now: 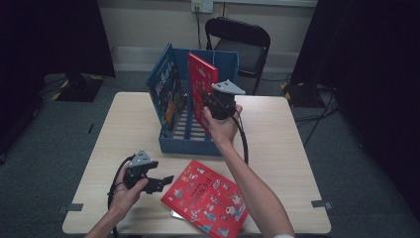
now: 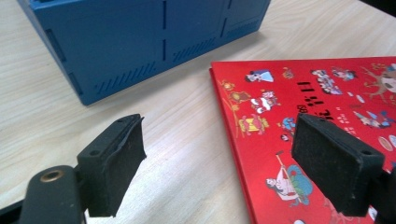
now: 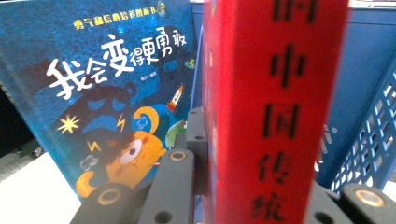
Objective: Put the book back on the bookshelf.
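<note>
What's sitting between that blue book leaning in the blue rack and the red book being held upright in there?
Nothing: in the high view the blue picture book and the upright red hardcover book are separated by bare slatted floor of the blue plastic rack.

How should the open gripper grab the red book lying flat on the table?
Grip the flat red book at its spine edge, coming in low from the left, where the left gripper sits open. The book lies flat, so only its thin edges offer a pinch, and one jaw must slip underneath.
</note>
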Available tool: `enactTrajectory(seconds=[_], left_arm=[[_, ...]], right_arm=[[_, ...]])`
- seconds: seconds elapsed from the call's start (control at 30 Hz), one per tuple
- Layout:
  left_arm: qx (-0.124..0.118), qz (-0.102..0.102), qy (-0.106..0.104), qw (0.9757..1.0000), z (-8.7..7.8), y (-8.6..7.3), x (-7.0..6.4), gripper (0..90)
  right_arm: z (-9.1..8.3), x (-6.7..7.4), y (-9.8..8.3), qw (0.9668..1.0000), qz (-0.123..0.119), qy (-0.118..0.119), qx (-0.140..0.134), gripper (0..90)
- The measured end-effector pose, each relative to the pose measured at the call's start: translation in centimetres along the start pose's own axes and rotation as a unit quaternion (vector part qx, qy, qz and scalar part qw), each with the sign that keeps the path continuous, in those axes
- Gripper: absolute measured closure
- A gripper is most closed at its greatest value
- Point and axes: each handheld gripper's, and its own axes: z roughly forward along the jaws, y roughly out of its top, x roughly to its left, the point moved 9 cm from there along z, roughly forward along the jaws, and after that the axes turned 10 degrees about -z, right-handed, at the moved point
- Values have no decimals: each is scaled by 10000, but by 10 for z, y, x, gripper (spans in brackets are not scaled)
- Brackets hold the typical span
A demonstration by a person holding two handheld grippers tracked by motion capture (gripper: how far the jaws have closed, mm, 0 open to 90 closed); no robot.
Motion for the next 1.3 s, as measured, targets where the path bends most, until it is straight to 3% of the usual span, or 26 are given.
enactTrajectory(seconds=[0.57, 0.77, 0.93, 1.1, 1.3], left_arm=[[51, 61, 9, 10000, 2, -1, -1, 169], [91, 125, 11, 9999, 4, -2, -3, 169], [77, 112, 2, 9999, 5, -2, -4, 168], [105, 171, -2, 9998, 6, -3, -5, 169], [132, 179, -2, 9998, 6, -4, -5, 169]], right_arm=[[33, -10, -4, 9986, 153, -483, 135, 806], [41, -4, -4, 9980, 4, -609, 149, 805], [48, -7, -6, 9971, 164, -720, 179, 806], [53, -4, -8, 9966, 171, -778, 200, 805], [64, -1, -13, 9944, 429, -925, 269, 805]])
